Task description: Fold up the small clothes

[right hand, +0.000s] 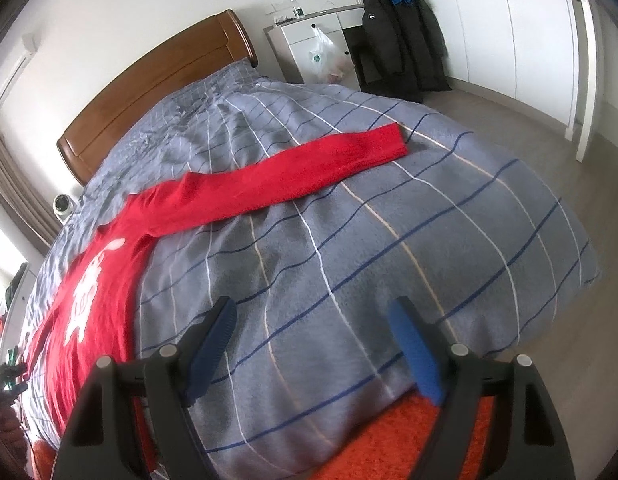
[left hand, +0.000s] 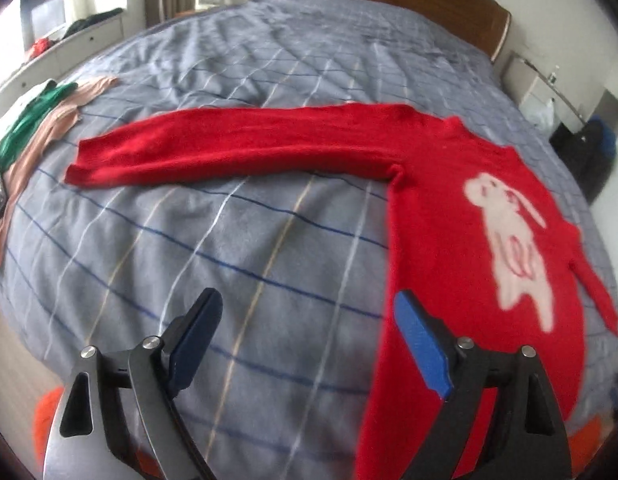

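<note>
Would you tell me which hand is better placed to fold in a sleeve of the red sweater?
Left, probably: the left tool, open, hangs at the red sweater body's edge; the right tool, also open, hangs over bare blanket.

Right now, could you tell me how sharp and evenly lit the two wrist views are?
Left wrist view: motion blur smears the red sweater, window glare upper left. Right wrist view: sharper, soft even daylight, fisheye bulges the bedspread and darkens the corners.

Before you, the bed's grey checked quilt [left hand: 269, 248] carries a red sweater [left hand: 449, 216] spread flat, with green [left hand: 25, 124] and pink [left hand: 49, 128] garments at its edge.
</note>
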{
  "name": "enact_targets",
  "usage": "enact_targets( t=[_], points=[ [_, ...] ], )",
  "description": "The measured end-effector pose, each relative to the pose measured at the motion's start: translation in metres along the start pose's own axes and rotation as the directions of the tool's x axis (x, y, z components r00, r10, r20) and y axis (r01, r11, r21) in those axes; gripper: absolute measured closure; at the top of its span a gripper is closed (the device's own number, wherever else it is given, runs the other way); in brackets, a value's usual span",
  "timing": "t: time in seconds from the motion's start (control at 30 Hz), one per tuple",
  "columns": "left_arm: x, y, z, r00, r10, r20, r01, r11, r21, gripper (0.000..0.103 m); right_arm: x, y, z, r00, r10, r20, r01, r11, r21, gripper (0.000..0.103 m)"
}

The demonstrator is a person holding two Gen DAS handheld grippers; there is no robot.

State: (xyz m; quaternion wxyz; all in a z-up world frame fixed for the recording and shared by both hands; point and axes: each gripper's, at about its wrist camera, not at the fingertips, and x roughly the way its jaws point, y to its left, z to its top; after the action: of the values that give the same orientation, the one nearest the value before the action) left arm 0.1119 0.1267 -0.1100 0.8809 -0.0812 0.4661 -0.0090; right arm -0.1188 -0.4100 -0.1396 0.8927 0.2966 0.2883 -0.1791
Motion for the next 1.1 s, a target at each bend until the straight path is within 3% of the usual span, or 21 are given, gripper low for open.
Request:
enact_targets(
  t=[0.2, 0.63, 1.1],
  points=[
    [0.024, 0.003, -0.013, 1.000, -0.004, 0.006, 0.004, 1.000, -0.009, 0.014, 0.001, -0.001, -0.001, 1.000, 0.002, 0.006, -0.002, 1.000, 0.006, 0.024],
    [0.021, 0.004, -0.026, 1.000, -0.001, 0.008, 0.001, 1.000, 0.030, 0.012, 0.010, 0.008, -0.002, 0.999, -0.028, -0.022, 0.027, 0.999, -0.021, 0.024],
    [-0.012, 0.005, -0.024, 0.989, 0.044, 0.138, -0.053, 0.997, 0.060, 0.007, 0.009, 0.005, -0.005, 1.000, -0.010, -0.013, 0.010, 1.000, 0.003, 0.024]
  ],
)
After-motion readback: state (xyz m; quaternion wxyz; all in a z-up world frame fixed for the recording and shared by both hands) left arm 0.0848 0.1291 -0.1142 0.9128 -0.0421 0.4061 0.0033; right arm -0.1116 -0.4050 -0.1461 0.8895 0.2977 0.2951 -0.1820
